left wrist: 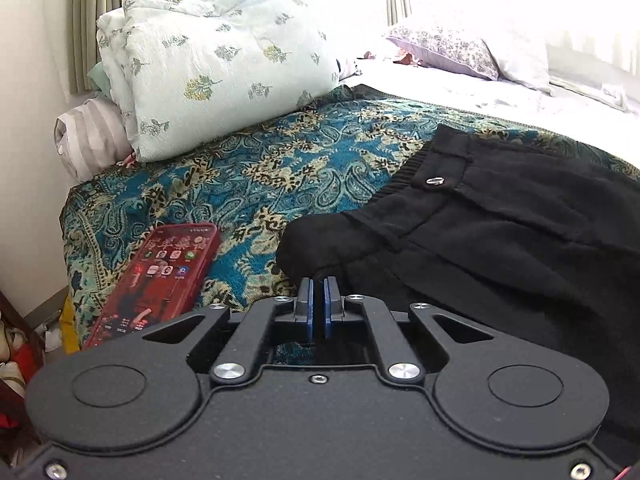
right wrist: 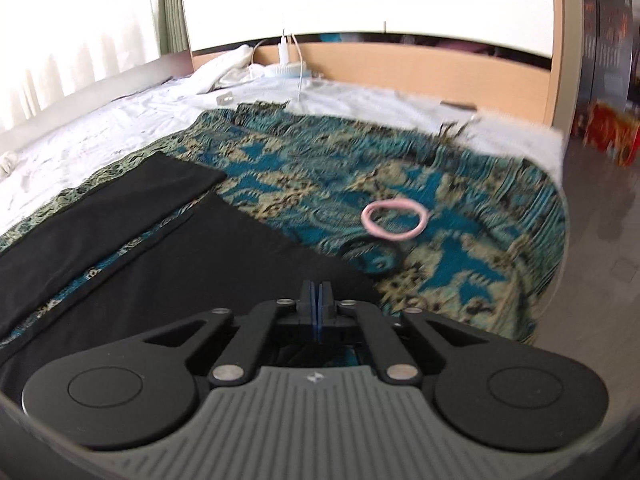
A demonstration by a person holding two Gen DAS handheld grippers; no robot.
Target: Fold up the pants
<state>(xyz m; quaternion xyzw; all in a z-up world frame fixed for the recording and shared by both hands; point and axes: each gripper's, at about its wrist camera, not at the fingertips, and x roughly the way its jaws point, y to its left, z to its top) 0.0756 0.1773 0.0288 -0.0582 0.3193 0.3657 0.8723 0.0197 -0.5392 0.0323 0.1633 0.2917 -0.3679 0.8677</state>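
Black gripper housing fills the bottom of both views, so starting there. Left gripper (left wrist: 319, 280) has its blue pads squeezed nearly together, and the tips sit right at a raised bump of black fabric at the hip edge of the pants (left wrist: 500, 240). I'd call it clenched on that fold, though the fabric actually between the pads is hard to make out. Waistband with its metal button (left wrist: 435, 180) lies ahead and to the right of the tips. A phone (left wrist: 160, 280) in a red case sits just left of the gripper on the patterned blanket (left wrist: 248, 168), and a bundled floral quilt (left wrist: 216, 64) is well beyond.

Right gripper (right wrist: 319, 286) is clamped too, tips at the near edge of a pant leg, at its hem corner. Looks like a pinch on the cloth, but that view is blurry. The other leg (right wrist: 120, 196) lies ahead-left with a strip of blanket showing between the two. A pink hair tie (right wrist: 394, 219) rests ahead-right, clear of the fabric.

What I'd worry about:
- either pinch may only have the top layer, so lifting could peel the layers apart instead of carrying the whole leg
- blanket could get caught in the pinch and drag up with it
- phone is close enough to get swept off the bed if the left side swings outward
- legs aren't lined up, so a fold now probably comes out crooked
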